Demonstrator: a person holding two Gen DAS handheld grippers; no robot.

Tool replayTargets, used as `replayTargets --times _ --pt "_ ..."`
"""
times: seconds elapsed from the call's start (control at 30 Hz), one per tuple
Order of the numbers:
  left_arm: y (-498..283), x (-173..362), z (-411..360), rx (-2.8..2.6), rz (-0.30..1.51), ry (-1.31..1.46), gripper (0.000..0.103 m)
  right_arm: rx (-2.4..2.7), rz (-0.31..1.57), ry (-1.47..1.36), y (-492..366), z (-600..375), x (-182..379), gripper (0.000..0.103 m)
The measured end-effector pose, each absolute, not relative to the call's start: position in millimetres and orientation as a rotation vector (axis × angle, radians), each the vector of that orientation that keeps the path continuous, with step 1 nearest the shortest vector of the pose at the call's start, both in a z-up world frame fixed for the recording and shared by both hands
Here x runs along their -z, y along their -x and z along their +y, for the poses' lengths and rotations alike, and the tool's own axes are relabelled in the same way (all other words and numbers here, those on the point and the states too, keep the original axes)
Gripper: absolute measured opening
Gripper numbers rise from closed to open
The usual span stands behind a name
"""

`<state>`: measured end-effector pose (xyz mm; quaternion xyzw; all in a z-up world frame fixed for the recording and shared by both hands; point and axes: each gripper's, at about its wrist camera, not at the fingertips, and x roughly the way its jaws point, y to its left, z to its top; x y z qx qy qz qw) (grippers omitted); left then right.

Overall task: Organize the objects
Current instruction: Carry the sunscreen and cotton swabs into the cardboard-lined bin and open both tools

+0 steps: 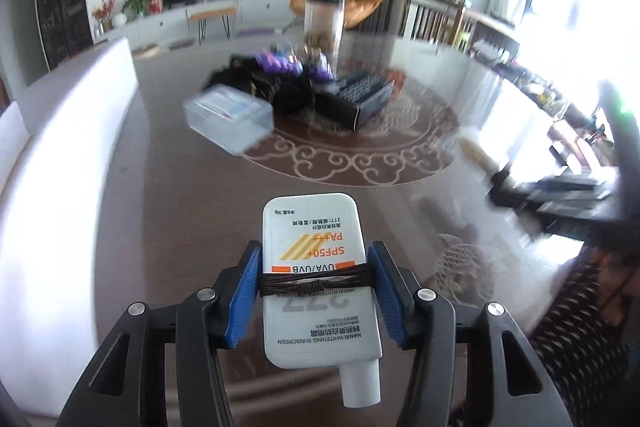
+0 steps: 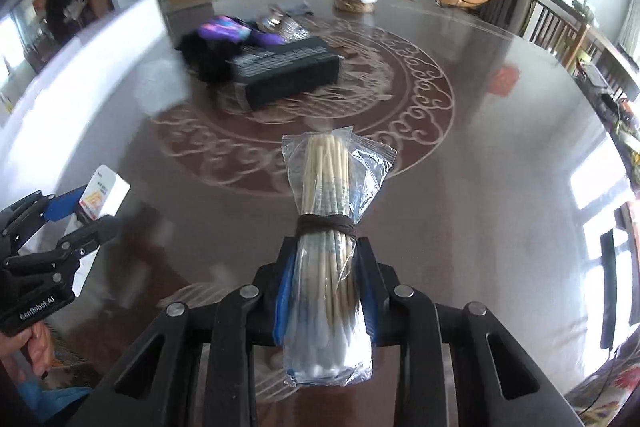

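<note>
Sunscreen tube (image 1: 318,279) clamped between blue pads of left gripper (image 1: 316,283), above brown table (image 1: 168,227), cap toward camera. Cotton swab pack (image 2: 328,259) gripped in right gripper (image 2: 326,281), above same table. Black box (image 2: 286,71) farther off, mid-table.

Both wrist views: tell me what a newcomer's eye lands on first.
First, the white sunscreen tube, banded with dark cord, clamped in the left gripper, and the bagged cotton swabs clamped in the right gripper. Beyond them, mid-table, a black box lies beside a dark-and-purple heap.
</note>
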<state>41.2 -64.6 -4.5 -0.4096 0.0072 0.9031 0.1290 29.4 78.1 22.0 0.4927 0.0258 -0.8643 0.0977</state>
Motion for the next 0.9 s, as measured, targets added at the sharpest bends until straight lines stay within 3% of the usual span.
replayTargets --times 0.13,0.33,0.47,0.6,0.67,0.7,0.8,0.87,0.9 --pt "-64 -41 -110 -2.688 -0.134 1.091 0.053 2.475 -0.043 -1.413 -38 54 -27 0.029" --pt "-83 -118 -224 -2.966 -0.316 0.922 0.053 2.273 0.003 -1.115 -23 -67 -116 0.029" --pt "-81 -122 -296 -3.125 -0.408 0.984 0.053 2.076 -0.003 -0.993 -14 -168 -156 0.029" --pt "-53 -92 -342 -3.145 -0.379 1.232 0.054 1.983 0.020 -1.005 4 -250 -144 0.031" --pt "-35 -70 -358 -3.134 -0.348 1.402 0.071 1.906 0.000 -1.117 19 -274 -121 0.049" --pt "-32 -65 -364 -3.138 -0.360 1.451 0.072 1.870 -0.035 -1.185 26 -279 -107 0.059" --pt "-37 -59 -363 -3.145 -0.459 1.422 0.072 1.895 -0.095 -1.183 29 -262 -99 0.059" --pt "-41 -62 -351 -3.142 -0.473 1.366 0.074 1.963 -0.077 -1.121 26 -233 -102 0.069" --pt "-41 -64 -340 -3.133 -0.461 1.340 0.075 2.028 -0.062 -1.083 22 -211 -103 0.079"
